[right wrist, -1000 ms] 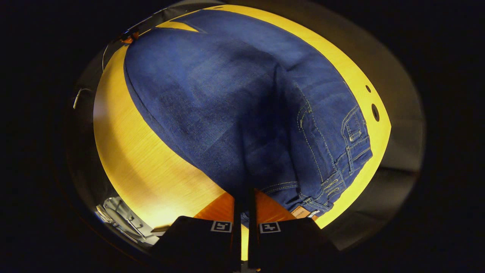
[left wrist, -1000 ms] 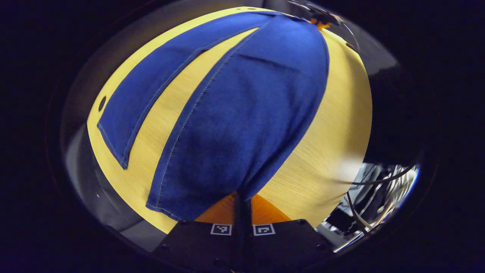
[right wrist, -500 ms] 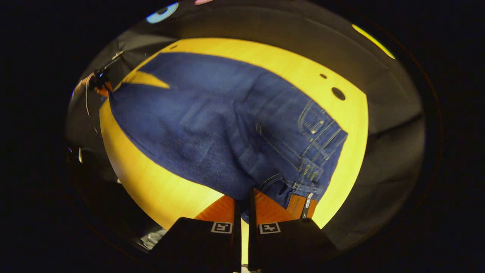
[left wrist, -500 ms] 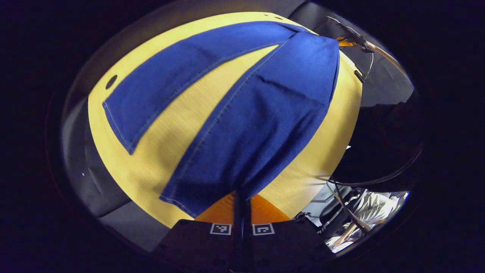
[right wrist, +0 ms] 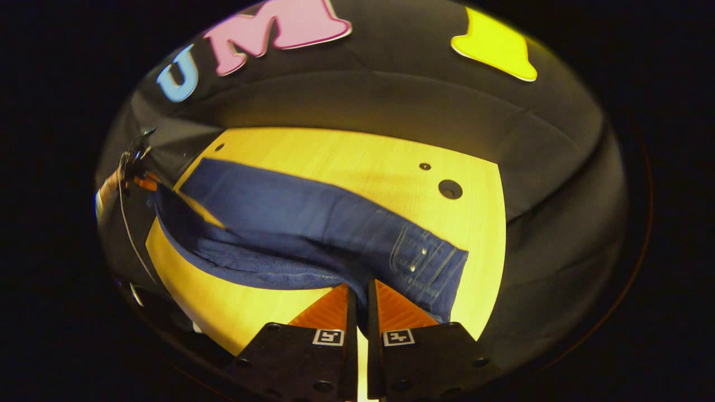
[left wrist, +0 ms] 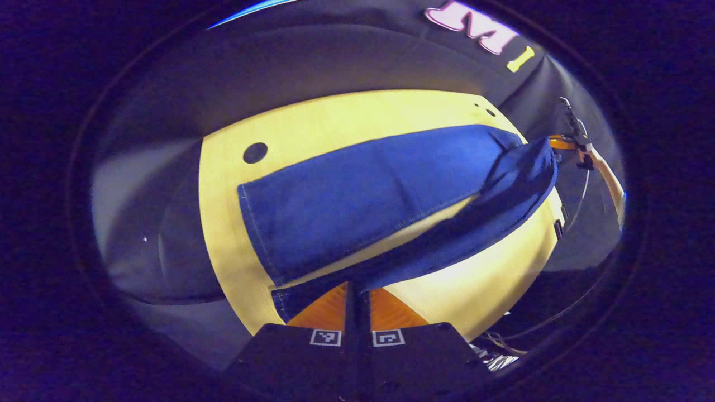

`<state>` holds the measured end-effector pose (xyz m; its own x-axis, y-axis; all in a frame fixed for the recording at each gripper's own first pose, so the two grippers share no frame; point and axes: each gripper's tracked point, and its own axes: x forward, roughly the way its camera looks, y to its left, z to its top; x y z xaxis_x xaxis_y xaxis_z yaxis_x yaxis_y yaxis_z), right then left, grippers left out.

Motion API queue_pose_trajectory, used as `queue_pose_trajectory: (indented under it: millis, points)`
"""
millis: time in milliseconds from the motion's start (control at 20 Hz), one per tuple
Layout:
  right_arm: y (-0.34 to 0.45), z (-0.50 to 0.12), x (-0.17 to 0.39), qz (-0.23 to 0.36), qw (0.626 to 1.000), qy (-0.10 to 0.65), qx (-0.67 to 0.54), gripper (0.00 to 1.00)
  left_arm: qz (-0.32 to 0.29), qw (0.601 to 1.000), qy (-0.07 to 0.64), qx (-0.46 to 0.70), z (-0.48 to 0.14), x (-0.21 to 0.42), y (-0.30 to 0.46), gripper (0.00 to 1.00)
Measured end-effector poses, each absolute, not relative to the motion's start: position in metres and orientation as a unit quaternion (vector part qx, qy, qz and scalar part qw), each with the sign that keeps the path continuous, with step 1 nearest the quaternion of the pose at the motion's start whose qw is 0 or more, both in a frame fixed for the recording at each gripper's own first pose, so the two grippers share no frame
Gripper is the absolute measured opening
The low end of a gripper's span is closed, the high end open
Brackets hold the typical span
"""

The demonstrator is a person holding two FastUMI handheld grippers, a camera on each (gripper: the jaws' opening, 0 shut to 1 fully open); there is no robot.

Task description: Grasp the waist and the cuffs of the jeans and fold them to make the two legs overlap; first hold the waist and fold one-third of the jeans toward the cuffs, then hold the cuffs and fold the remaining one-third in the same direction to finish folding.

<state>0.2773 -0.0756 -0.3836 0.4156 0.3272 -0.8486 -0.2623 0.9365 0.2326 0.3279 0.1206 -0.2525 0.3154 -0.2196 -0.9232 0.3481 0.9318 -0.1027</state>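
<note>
Left gripper view: left gripper [left wrist: 357, 293] clamped on jeans [left wrist: 357, 195] cuff, near leg lifted off surface [left wrist: 313, 120]. Right gripper [right wrist: 357, 293] pinching the waist. Step: overlapping legs. Next: carry held edge across, lay flat onto far leg.

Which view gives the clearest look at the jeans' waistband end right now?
The right gripper view: the waistband, with its stitching and rivets, lies on the table just beyond the right gripper, which pinches the near waist edge. The left gripper view shows the cuffs instead; there the waist end is far off, bunched and lifted.
</note>
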Motion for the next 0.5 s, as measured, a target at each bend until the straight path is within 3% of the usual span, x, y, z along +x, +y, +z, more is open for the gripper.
queue_pose_trajectory:
  millis: [200, 350, 450, 500]
  points:
    - [-0.065, -0.437, 0.339, 0.115, 0.854, 0.504, 0.057, 0.11, -0.083, 0.862, 0.501, 0.008, -0.255, 0.42, 0.128, 0.06]
    - [-0.061, -0.485, 0.351, 0.092, 0.85, 0.518, 0.024, 0.11, -0.042, 0.85, 0.525, 0.025, -0.282, 0.432, 0.13, 0.11]
    - [-0.057, -0.499, 0.356, 0.087, 0.851, 0.517, 0.016, 0.11, -0.019, 0.853, 0.521, 0.031, -0.292, 0.442, 0.14, 0.22]
    - [-0.06, -0.504, 0.357, 0.086, 0.852, 0.517, 0.014, 0.11, -0.001, 0.855, 0.517, 0.044, -0.291, 0.446, 0.149, 0.43]
